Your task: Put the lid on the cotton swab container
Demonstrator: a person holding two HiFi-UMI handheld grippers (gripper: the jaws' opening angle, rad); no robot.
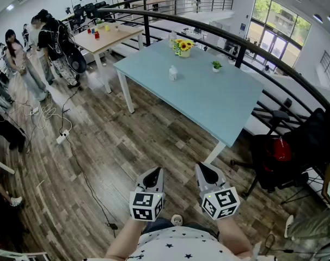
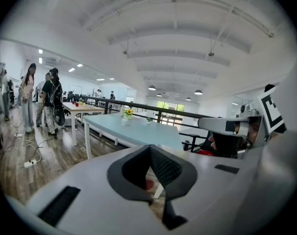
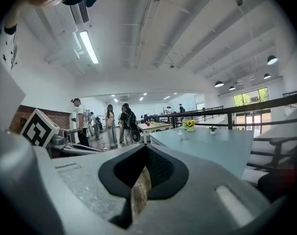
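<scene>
In the head view, the left gripper [image 1: 153, 174] and the right gripper [image 1: 207, 171] are both shut tight and hold nothing. The small white container [image 1: 172, 73] stands far ahead on the blue table [image 1: 225, 105].

In the left gripper view, the jaws are together and the container [image 2: 124, 122] is far off.

In the right gripper view, the jaws are together too, and the container [image 3: 180, 135] is well away.

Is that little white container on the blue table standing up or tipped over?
Upright: the container stands taller than wide on the table.
</scene>
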